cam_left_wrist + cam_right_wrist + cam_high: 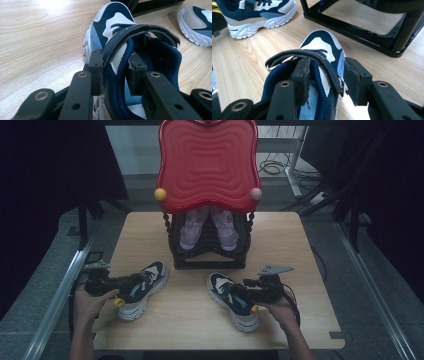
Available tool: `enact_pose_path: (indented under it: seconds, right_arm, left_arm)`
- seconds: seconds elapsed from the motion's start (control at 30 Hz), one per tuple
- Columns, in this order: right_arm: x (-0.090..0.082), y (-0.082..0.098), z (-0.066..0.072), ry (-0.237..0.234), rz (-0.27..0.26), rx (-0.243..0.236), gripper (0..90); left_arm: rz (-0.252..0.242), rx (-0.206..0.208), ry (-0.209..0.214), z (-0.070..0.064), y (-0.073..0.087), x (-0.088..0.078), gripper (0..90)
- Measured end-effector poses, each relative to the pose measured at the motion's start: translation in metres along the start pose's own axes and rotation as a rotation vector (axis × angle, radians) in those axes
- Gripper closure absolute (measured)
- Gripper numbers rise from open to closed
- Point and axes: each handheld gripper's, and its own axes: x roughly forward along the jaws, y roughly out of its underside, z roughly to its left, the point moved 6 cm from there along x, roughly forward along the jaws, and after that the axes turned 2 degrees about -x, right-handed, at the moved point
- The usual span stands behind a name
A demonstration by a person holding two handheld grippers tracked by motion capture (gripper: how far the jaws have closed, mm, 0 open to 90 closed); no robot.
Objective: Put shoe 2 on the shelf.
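Hand-held gripper (116, 72) on the left clamps the left sneaker's (142, 287) collar wall and strap; a thin bite may slip on lifting. Right hand-held gripper (329, 80) straddles the right sneaker's (232, 300) collar, apparently not yet pinching, so that shoe could drag across the table (190, 325).

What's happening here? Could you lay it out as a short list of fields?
Setting: wooden table with a black shoe rack under a red top
On the rack: pink pair of shoes
Left gripper: jaws straddle the side wall and strap of the left sneaker
Right gripper: jaws either side of the right sneaker collar; outer pad stands clear
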Motion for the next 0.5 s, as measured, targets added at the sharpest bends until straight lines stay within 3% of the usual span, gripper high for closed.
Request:
enact_pose_path:
  seconds: [0.13,0.5]
  right_arm:
    - [0.0033,0.0041,-0.0003,-0.008,0.042,0.003,56.9]
    - [0.0066,0.0078,-0.0026,-0.042,0.082,0.050,61.7]
  left_arm:
    - [0.000,0.000,-0.001,-0.0001,0.0000,0.0000,69.8]
    - [0.000,-0.001,-0.005,-0.0004,-0.0002,0.0000,69.7]
